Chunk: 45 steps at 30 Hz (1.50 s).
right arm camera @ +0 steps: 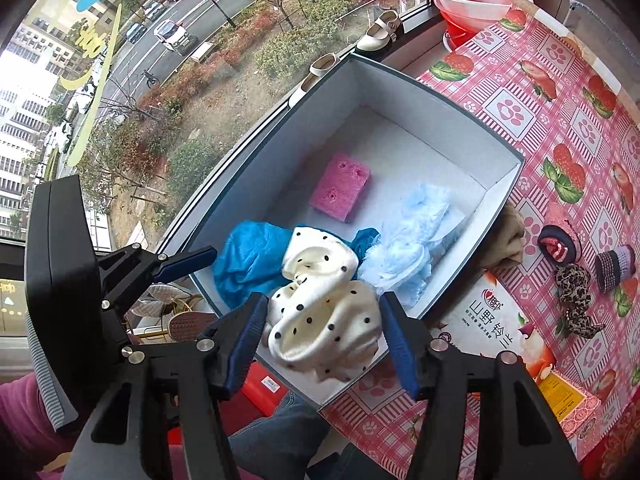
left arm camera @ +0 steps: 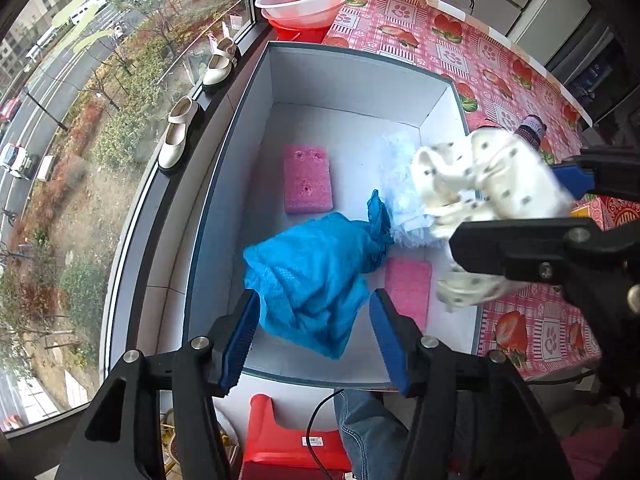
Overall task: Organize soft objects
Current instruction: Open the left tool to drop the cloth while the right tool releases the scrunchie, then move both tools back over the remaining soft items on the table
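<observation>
A white box (left arm camera: 352,80) (right arm camera: 404,80) with a dark rim stands at the table's window side. It holds a blue cloth (left arm camera: 312,272) (right arm camera: 248,264), a light blue fluffy cloth (left arm camera: 396,184) (right arm camera: 412,240) and two pink sponges (left arm camera: 307,180) (left arm camera: 408,292) (right arm camera: 340,186). My left gripper (left arm camera: 316,344) is open and empty just above the blue cloth. My right gripper (right arm camera: 324,340) (left arm camera: 532,204) is open over the box's near corner, with a cream polka-dot cloth (right arm camera: 324,312) (left arm camera: 492,184) between its fingers, blurred in the left wrist view.
On the pink patterned tablecloth (right arm camera: 560,128) lie a tan cloth (right arm camera: 504,240), knitted pieces (right arm camera: 560,240) (right arm camera: 616,268), a leopard scrunchie (right arm camera: 576,304) and a printed carton (right arm camera: 492,328). A white and red basin (left arm camera: 304,4) stands behind the box. Shoes (left arm camera: 176,136) sit on the windowsill.
</observation>
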Motion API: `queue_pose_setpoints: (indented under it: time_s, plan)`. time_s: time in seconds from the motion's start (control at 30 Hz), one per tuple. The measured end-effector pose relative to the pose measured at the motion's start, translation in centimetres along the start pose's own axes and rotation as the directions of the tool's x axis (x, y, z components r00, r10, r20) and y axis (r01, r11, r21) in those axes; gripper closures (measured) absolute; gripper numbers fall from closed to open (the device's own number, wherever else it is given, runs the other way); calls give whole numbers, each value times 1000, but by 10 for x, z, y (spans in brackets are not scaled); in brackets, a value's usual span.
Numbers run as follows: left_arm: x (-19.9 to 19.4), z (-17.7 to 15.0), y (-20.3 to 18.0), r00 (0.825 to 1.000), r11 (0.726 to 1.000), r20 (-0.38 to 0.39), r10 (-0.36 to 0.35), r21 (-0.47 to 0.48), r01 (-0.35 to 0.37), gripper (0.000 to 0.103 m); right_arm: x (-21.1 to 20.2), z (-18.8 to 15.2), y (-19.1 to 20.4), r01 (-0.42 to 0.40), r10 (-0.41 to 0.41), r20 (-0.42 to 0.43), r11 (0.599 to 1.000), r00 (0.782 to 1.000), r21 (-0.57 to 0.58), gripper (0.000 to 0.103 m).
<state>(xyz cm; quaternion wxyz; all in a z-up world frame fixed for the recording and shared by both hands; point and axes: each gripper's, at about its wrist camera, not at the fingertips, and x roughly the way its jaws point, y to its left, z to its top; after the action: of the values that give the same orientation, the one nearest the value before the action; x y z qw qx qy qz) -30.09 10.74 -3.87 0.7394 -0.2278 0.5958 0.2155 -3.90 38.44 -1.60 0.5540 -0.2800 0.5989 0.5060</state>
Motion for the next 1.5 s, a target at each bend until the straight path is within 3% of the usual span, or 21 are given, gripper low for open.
queue_pose_setpoints:
  time_s: [0.1, 0.13, 0.2, 0.27, 0.3, 0.37, 0.43, 0.6, 0.87, 1.1, 1.23, 1.5]
  plan:
    - [-3, 1, 2, 1000, 1000, 18, 6, -18, -6, 26, -4, 3, -4, 6, -6, 9, 1000, 1000, 14, 41]
    - [-3, 1, 2, 1000, 1000, 24, 14, -24, -13, 20, -5, 3, -5, 8, -8, 11, 1000, 1000, 25, 26]
    - [-4, 3, 4, 999, 999, 29, 21, -37, -20, 19, -8, 2, -10, 16, -17, 13, 998, 1000, 57, 0]
    - [0, 6, 4, 1000, 999, -4, -2, -51, 2, 10, -9, 1, -16, 15, -15, 6, 996, 1000, 89, 0]
    - [4, 8, 6, 998, 996, -28, -49, -71, 47, 10, -9, 0, -19, 9, -8, -2, 995, 1000, 103, 0]
    - [12, 10, 8, 983, 981, -86, -160, -126, 148, 10, -10, -2, -25, -9, 11, -18, 992, 1000, 126, 0]
    - [16, 12, 6, 968, 965, -112, -226, -158, 207, 9, -14, -7, -31, -27, 30, -19, 988, 999, 150, 0]
    - [8, 20, -14, 975, 979, -118, -190, -98, 179, 9, -32, -22, -51, -72, 74, 3, 967, 997, 246, 0]
    - [-1, 41, -44, 957, 970, -159, -241, -22, 241, 9, -100, -66, -104, -170, 124, 132, 880, 984, 444, 0]
    - [-13, 61, -88, 952, 958, -155, -263, 74, 277, 9, -144, -124, -185, -146, 49, 168, 759, 985, 635, 0]
    - [-15, 72, -114, 949, 947, -155, -276, 123, 296, 9, -150, -149, -230, -95, -8, 139, 686, 990, 721, 0]
    - [-14, 85, -150, 957, 944, -151, -249, 181, 274, 9, -133, -168, -291, -25, -34, 62, 655, 998, 755, 0]
